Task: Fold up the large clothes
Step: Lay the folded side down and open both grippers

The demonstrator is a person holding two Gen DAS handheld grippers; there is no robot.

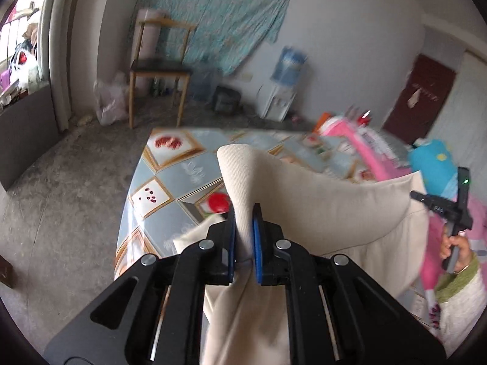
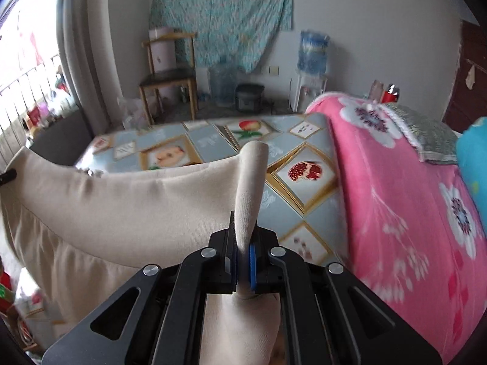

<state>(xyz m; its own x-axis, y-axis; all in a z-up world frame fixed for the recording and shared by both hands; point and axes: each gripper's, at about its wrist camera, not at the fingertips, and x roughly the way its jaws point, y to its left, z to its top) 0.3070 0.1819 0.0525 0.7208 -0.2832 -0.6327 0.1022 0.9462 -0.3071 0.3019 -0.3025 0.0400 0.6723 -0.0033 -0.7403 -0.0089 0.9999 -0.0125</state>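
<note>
Both tongs pinch the cream garment (image 1: 319, 206): left tongs (image 1: 244, 237) and right tongs (image 2: 243, 258) hold it above the counter (image 2: 213, 143).

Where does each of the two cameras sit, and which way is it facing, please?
Left wrist: on the left gripper, looking forward and down over the beige garment it pinches; the person's right hand shows at the right edge.
Right wrist: on the right gripper, looking down along its fingers at the same garment and the pink floral blanket; no hand shows.
Shared: the garment, the fruit-patterned table, the wooden chair.
</note>
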